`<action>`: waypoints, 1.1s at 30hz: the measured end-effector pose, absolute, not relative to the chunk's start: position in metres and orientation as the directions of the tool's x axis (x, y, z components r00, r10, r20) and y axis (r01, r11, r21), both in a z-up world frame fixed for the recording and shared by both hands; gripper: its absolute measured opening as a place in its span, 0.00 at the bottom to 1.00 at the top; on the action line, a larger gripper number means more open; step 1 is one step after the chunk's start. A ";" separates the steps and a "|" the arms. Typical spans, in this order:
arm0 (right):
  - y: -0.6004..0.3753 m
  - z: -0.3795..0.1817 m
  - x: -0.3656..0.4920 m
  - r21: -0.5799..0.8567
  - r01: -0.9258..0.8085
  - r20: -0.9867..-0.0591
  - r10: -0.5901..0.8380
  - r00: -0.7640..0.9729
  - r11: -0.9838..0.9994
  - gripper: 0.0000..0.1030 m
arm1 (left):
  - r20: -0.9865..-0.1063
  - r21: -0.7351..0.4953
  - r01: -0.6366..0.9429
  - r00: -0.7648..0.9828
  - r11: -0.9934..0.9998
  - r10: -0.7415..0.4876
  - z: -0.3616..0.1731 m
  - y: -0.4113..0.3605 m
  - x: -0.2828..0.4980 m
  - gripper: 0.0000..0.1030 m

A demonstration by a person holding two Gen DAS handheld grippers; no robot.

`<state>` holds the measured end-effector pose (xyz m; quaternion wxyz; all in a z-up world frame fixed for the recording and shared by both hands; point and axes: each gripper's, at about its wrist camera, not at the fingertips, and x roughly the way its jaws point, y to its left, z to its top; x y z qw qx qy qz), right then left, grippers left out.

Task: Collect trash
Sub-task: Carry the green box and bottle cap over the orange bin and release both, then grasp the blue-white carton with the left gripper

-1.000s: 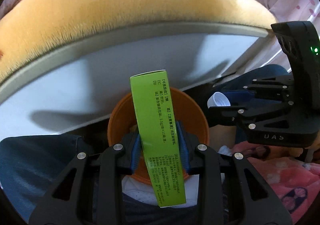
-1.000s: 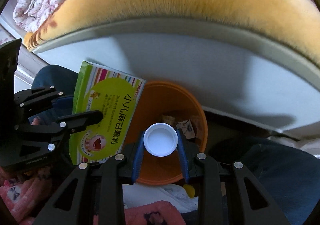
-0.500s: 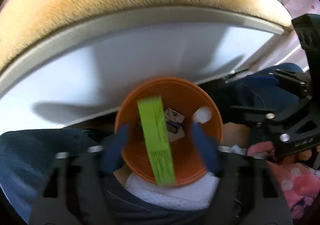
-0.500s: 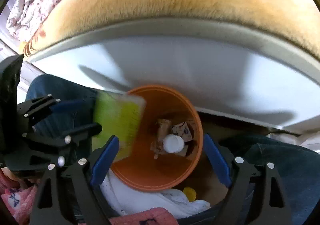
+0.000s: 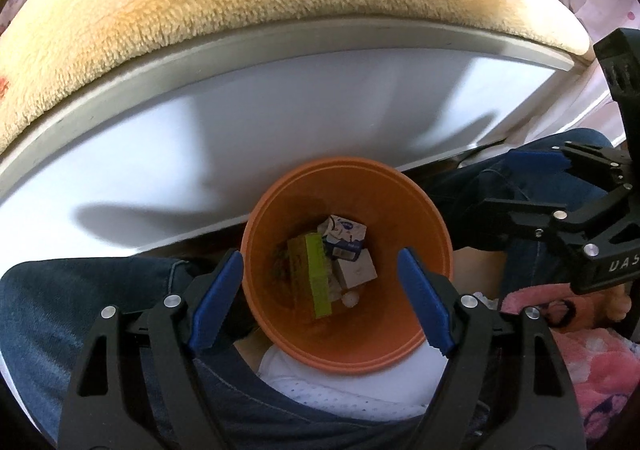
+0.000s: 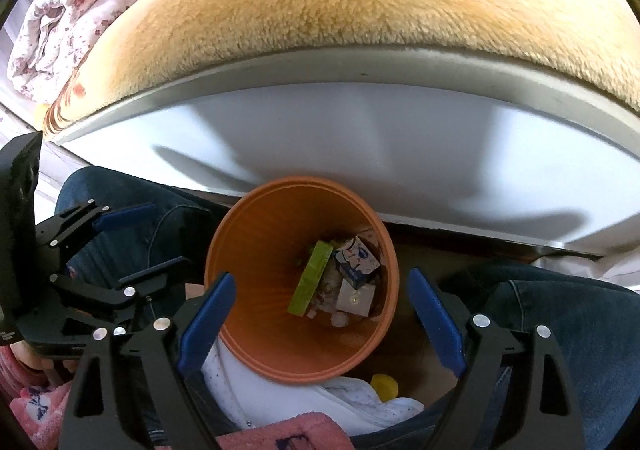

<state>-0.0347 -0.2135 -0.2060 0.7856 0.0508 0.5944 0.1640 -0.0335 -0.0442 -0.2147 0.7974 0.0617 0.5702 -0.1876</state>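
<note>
An orange bin (image 5: 432, 226) stands between the person's knees, also in the right wrist view (image 6: 248, 282). Inside lie a green box (image 5: 316, 278), shown too in the right wrist view (image 6: 312, 278), a blue-and-white carton (image 5: 344, 236) (image 6: 356, 262), a white box (image 5: 356, 270) and a small white cap (image 5: 350, 299) (image 6: 340, 319). My left gripper (image 5: 320, 302) is open and empty above the bin. My right gripper (image 6: 320, 326) is open and empty above it; it shows at the right of the left wrist view (image 5: 532, 194).
A bed with a fuzzy tan blanket (image 5: 240, 10) and white side panel (image 5: 240, 122) rises just behind the bin. Jeans-clad legs (image 5: 60, 298) flank it. A floral quilt (image 6: 72, 10) lies far left. Pink cloth (image 5: 592, 362) and a yellow item (image 6: 384, 386) lie below.
Both grippers opened. The green box fell from the left one and the white cap from the right one into the orange bin, where they now rest.
</note>
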 end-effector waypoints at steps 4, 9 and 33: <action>-0.213 -0.203 -0.035 0.276 -0.201 -0.914 0.321 0.247 0.940 0.84 | -0.931 -0.105 0.375 0.288 0.921 -0.223 -0.213 -0.046 -0.034 0.75; -0.213 -0.198 -0.035 0.274 -0.207 -0.911 0.322 0.256 0.939 0.84 | -0.928 -0.108 0.378 0.294 0.919 -0.230 -0.210 -0.046 -0.036 0.75; -0.242 -0.113 -0.036 0.270 -0.187 -0.812 0.328 0.482 0.944 0.84 | -0.715 -0.144 0.330 0.616 0.933 -0.329 -0.057 -0.037 0.084 0.86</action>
